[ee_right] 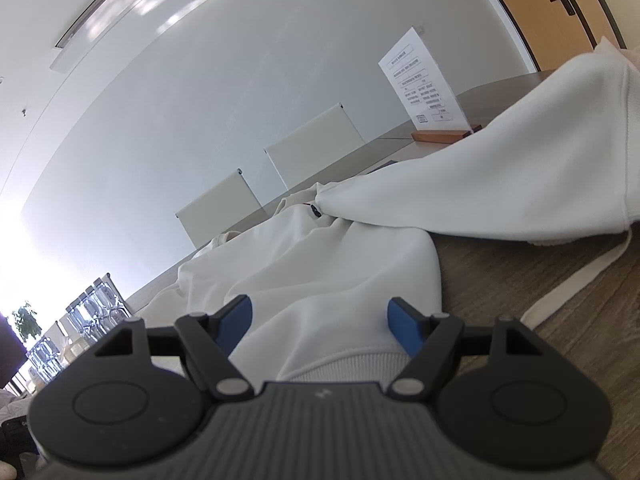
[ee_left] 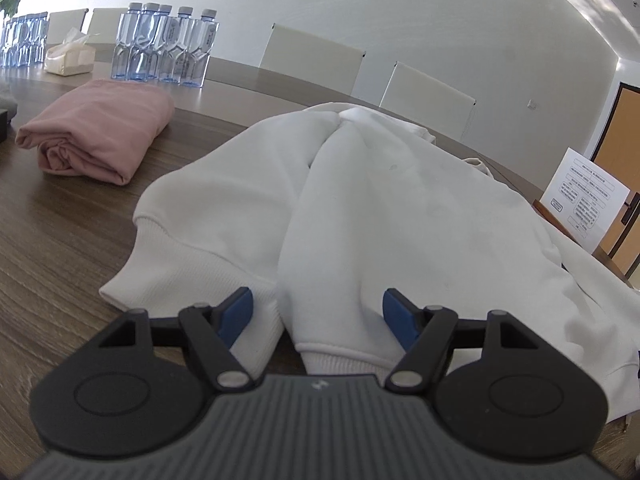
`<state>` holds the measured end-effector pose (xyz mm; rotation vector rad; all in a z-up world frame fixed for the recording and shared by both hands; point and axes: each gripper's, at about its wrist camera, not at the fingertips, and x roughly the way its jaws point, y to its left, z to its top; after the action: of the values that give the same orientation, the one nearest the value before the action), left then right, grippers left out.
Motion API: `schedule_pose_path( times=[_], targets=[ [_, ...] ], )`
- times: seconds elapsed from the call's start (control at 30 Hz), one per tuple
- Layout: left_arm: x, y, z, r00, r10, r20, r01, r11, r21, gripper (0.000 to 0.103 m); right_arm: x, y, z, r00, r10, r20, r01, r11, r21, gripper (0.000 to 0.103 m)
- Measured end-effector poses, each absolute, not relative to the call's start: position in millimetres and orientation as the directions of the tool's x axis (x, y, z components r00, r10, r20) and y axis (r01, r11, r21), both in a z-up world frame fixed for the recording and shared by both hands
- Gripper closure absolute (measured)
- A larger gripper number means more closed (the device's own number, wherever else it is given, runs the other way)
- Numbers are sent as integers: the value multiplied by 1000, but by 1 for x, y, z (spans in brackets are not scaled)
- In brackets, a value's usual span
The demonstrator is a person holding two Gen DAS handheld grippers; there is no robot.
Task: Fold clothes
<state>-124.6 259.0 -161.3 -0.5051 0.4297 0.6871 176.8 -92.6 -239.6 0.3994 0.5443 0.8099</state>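
The white sweatshirt, lying rumpled on the tabletop, is being approached at its ribbed cuffs by the spread left hand-held gripper and spread right hand-held gripper, so closing on fabric is probably being called for next.

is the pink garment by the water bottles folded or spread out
Folded. The pink garment sits on the table as a compact bundle with stacked layers showing at its near end, unlike the white sweatshirt, which lies loose.
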Motion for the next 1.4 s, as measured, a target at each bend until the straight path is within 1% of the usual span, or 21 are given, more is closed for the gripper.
schedule_pose_path(
  times=[0.13, 0.23, 0.5, 0.77, 0.87, 1.0, 1.03, 1.07, 1.1, 1.13, 1.17, 1.2, 1.23, 1.33, 1.4],
  targets=[
    [-129, 262, -162, 704, 474, -529, -682, 659, -317, 35, 171, -98, -239, 579, 754, -310, -558, 644, 523, 23],
    [-127, 260, -162, 696, 482, -532, -687, 662, -299, 35, 165, -100, -239, 584, 748, -315, -555, 652, 517, 24],
    [-123, 256, -163, 674, 503, -541, -699, 671, -247, 32, 163, -104, -239, 570, 723, -391, -536, 687, 490, 24],
    [-132, 260, -162, 672, 519, -529, -716, 638, -283, 32, 171, -101, -239, 564, 697, -442, -535, 716, 448, 24],
    [-133, 261, -162, 672, 520, -527, -717, 633, -290, 32, 169, -99, -238, 566, 680, -465, -544, 733, 409, 26],
    [-133, 261, -162, 674, 519, -526, -716, 632, -295, 34, 170, -99, -237, 570, 651, -501, -552, 755, 354, 35],
    [-133, 260, -162, 676, 517, -526, -714, 636, -293, 42, 171, -98, -237, 571, 643, -510, -553, 761, 340, 41],
    [-132, 260, -162, 678, 515, -525, -711, 640, -291, 54, 172, -98, -237, 573, 634, -519, -555, 766, 324, 44],
    [-132, 258, -161, 677, 517, -523, -710, 645, -281, 58, 172, -96, -237, 576, 625, -527, -562, 771, 300, 52],
    [-131, 256, -161, 677, 520, -521, -709, 651, -272, 66, 171, -94, -237, 578, 615, -536, -570, 775, 274, 65],
    [-130, 254, -161, 677, 522, -519, -708, 656, -262, 72, 169, -93, -236, 586, 608, -536, -579, 777, 247, 72],
    [-129, 251, -161, 677, 524, -517, -705, 665, -248, 75, 166, -92, -236, 597, 601, -532, -588, 778, 220, 85],
    [-127, 249, -160, 677, 526, -515, -701, 673, -235, 77, 164, -92, -235, 608, 593, -528, -591, 782, 199, 93],
    [-125, 241, -160, 674, 528, -516, -697, 686, -208, 78, 159, -99, -232, 621, 575, -533, -593, 789, 161, 94],
    [-126, 237, -160, 682, 515, -518, -688, 693, -216, 78, 159, -106, -230, 620, 564, -545, -587, 794, 154, 94]
  ],
)
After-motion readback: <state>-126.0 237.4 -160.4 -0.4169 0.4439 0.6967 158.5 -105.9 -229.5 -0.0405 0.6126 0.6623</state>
